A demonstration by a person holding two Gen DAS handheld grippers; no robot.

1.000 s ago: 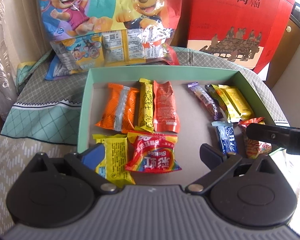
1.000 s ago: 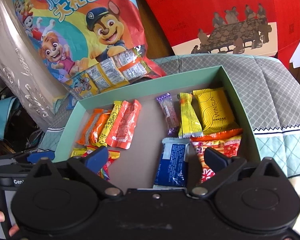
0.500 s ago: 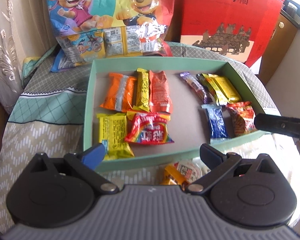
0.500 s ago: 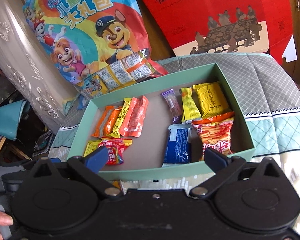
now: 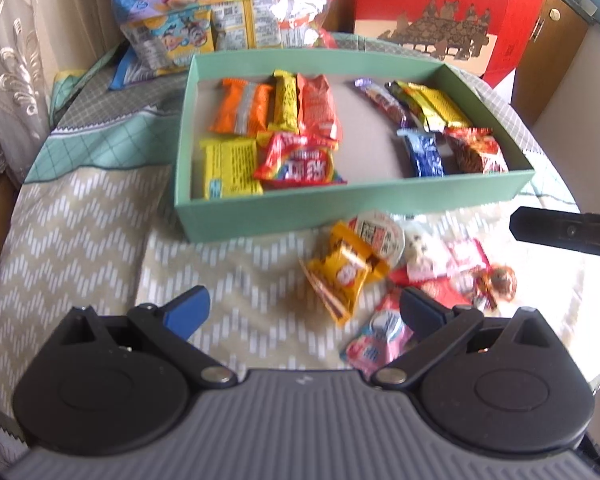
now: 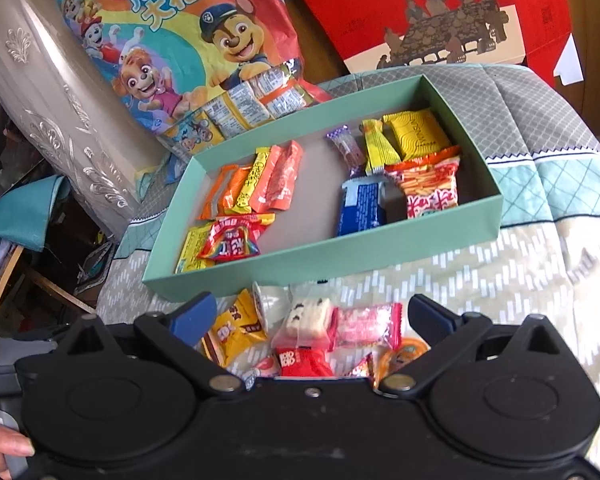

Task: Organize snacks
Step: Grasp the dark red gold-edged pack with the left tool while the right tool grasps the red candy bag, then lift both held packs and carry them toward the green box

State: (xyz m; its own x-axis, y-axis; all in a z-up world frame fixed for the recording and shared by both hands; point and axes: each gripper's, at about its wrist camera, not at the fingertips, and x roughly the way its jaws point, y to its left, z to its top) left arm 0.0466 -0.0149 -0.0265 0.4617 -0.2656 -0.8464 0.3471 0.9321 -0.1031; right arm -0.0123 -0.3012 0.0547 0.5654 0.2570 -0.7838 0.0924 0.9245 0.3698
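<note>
10 snacks in green box (image 5: 352, 204), 2 grps

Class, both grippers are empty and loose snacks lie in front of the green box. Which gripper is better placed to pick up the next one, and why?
Probably the right gripper: it is open with the snack pile lying directly between its fingers, in front of the green box. The left gripper, also open, faces mostly bare cloth, the pile off to its right.

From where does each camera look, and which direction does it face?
Left wrist: on the left gripper, facing the green box; its open fingers and the right gripper's tip show.
Right wrist: on the right gripper, facing the same box; open fingers and a hand show.
Shared: box and loose snacks.
</note>
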